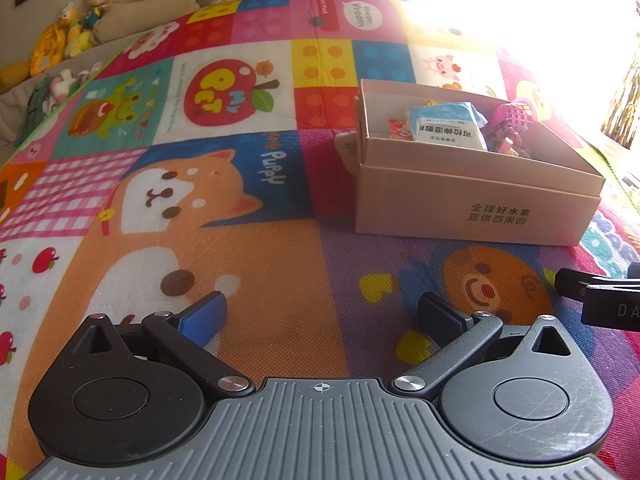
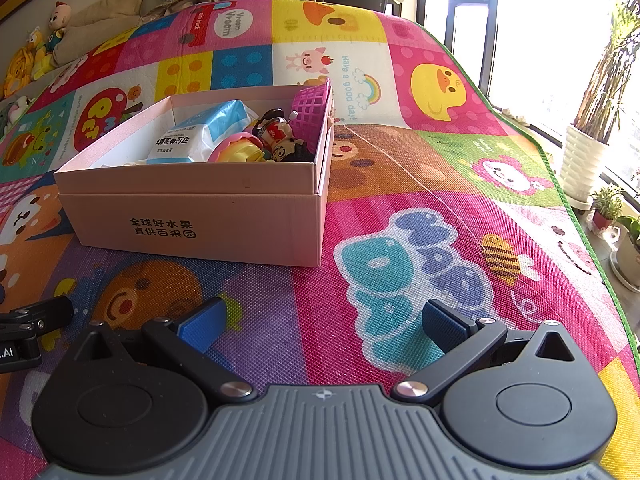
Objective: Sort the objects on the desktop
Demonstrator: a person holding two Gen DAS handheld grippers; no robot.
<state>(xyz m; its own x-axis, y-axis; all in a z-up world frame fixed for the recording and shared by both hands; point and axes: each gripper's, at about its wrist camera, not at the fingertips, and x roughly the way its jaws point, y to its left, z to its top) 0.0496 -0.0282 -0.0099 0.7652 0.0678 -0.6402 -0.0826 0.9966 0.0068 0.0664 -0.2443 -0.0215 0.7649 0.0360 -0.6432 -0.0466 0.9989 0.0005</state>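
A pink cardboard box (image 1: 476, 208) (image 2: 192, 224) stands on the colourful play mat. Inside lie a blue-and-white tissue pack (image 1: 448, 126) (image 2: 192, 136), a pink plastic basket (image 1: 516, 114) (image 2: 312, 104) and small toy figures (image 2: 276, 136). My left gripper (image 1: 324, 312) is open and empty, low over the mat, in front and to the left of the box. My right gripper (image 2: 324, 324) is open and empty, in front and to the right of the box. Each gripper's tip shows at the edge of the other's view: the right one (image 1: 600, 296), the left one (image 2: 28, 328).
The play mat (image 1: 224, 184) (image 2: 440, 216) covers the whole surface. Stuffed toys (image 1: 72, 28) and cushions (image 1: 152, 4) lie along the far left. Potted plants (image 2: 592, 136) stand by a bright window past the mat's right edge.
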